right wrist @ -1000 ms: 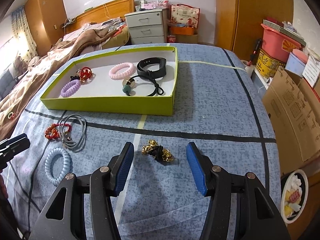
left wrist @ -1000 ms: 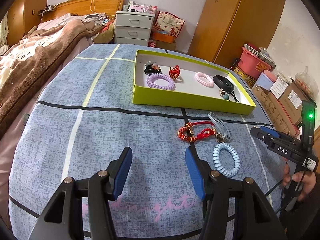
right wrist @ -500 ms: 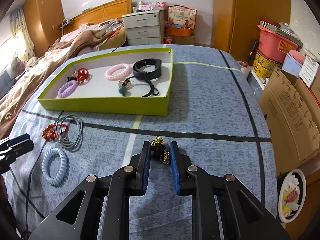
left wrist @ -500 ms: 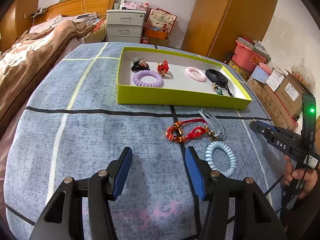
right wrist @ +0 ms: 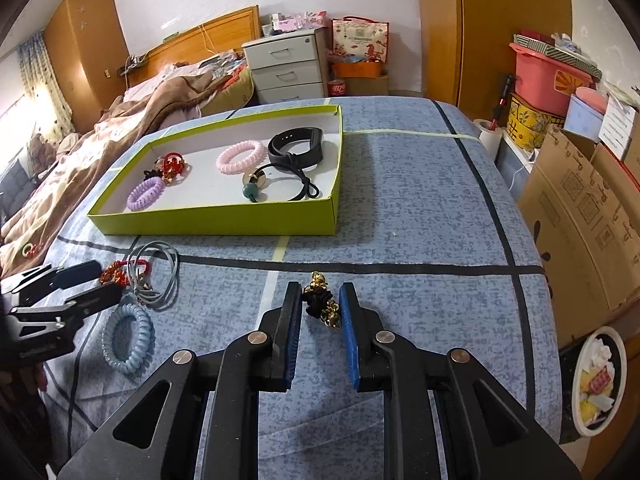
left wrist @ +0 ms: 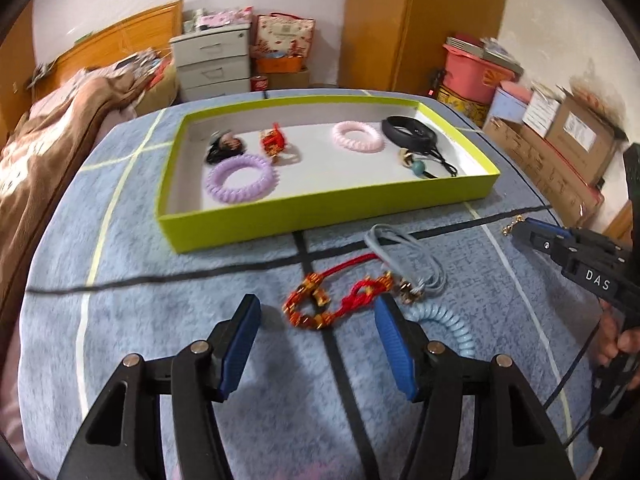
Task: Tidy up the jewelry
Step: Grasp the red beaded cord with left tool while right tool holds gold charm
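Observation:
A lime green tray on the blue cloth holds purple and pink coil ties, a red charm, a black band and a beaded cord. My left gripper is open, its blue pads on either side of a red cord bracelet lying on the cloth. A grey cord and a light blue coil tie lie just right of it. My right gripper is shut on a black and gold bracelet, lifted a little above the cloth; it also shows in the left wrist view.
Cardboard boxes and a pink bin stand off the table's right edge. A bed with a brown blanket is at the left, and a drawer unit is behind the tray.
My left gripper moved forward and right until its open pads straddle the red bracelet. My right gripper closed on the black and gold bracelet and raised it slightly.

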Action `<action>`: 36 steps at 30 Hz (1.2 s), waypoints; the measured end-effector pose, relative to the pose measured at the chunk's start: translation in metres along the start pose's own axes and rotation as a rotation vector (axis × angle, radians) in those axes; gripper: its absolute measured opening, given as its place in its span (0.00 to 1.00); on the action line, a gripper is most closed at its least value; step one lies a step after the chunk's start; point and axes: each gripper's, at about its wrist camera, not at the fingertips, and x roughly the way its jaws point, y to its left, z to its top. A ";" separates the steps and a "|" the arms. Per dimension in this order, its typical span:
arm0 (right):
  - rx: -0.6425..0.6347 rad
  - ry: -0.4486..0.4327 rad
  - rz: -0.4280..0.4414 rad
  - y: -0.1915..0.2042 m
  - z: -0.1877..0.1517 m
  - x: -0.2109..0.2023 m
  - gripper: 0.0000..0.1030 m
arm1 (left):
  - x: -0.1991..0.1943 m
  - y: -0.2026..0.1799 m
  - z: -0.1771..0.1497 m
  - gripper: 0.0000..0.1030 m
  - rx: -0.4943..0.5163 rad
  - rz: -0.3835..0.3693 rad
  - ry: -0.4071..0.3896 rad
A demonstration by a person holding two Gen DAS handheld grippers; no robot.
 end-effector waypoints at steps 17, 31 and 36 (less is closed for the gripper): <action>0.000 0.005 0.000 0.000 0.000 0.002 0.19 | 0.011 -0.007 0.014 0.45 0.058 0.016 0.008; -0.003 0.001 -0.016 0.003 -0.001 0.000 0.19 | 0.006 0.002 0.012 0.13 0.017 0.008 -0.004; -0.002 -0.006 -0.025 0.004 -0.002 -0.002 0.19 | 0.002 0.004 0.011 0.13 0.001 0.017 -0.021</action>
